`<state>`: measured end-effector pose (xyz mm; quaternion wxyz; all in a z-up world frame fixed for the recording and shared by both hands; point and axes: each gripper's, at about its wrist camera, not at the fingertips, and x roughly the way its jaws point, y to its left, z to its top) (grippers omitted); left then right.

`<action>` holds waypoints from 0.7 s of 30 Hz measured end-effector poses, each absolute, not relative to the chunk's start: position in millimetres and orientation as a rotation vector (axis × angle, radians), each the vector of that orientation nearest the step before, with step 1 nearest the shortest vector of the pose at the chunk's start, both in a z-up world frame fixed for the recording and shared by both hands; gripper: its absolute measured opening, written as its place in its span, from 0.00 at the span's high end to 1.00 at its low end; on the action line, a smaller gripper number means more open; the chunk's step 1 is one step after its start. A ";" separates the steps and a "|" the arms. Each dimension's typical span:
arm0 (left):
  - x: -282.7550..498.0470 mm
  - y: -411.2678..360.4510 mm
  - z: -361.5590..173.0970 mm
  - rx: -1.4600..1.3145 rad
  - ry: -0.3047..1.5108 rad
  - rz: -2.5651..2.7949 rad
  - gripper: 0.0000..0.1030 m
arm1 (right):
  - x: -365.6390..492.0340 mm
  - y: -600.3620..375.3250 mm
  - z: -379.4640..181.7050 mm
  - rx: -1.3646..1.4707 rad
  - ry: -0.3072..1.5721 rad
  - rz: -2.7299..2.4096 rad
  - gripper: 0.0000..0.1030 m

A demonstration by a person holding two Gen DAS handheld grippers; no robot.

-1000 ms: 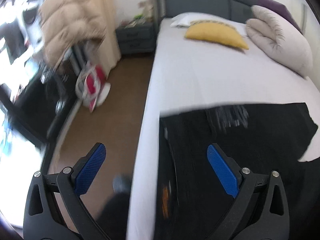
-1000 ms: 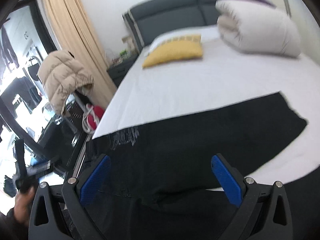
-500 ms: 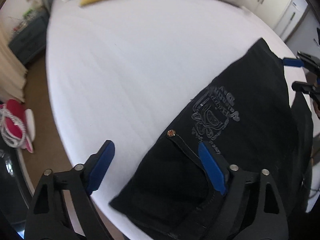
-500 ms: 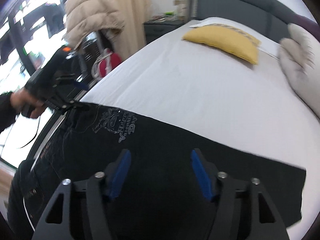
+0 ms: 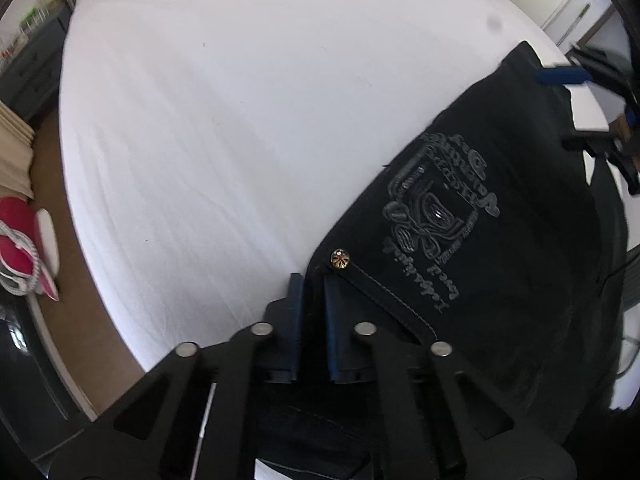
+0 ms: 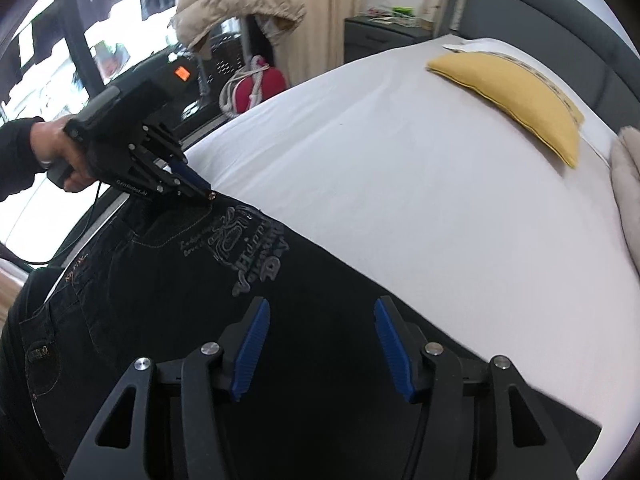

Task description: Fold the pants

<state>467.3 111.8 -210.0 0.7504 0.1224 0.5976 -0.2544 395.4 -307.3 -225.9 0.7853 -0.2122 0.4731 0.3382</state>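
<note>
Left tongs (image 5: 314, 292) pinching one pants (image 5: 500, 240) waistband; right tongs (image 6: 322, 354) spread above.

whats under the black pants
The black pants lie flat on the white bed sheet, which shows bare beyond them. The sheet directly beneath is covered. The left gripper pinches their top edge.

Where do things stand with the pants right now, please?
Left gripper shut on pants at the waist edge. Right gripper open above the leg. Pants flat on bed, unfolded. Nothing in the way.
</note>
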 end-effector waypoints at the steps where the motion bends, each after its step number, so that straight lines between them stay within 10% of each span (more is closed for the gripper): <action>1: 457.9 113.0 -203.7 0.266 1.287 -0.553 0.95 | 397.1 -301.9 -226.5 -0.470 1.024 0.740 0.44; 21: 362.5 92.5 -146.2 0.367 0.963 -0.513 0.96 | 428.9 -239.3 -264.7 -0.776 1.169 0.874 0.59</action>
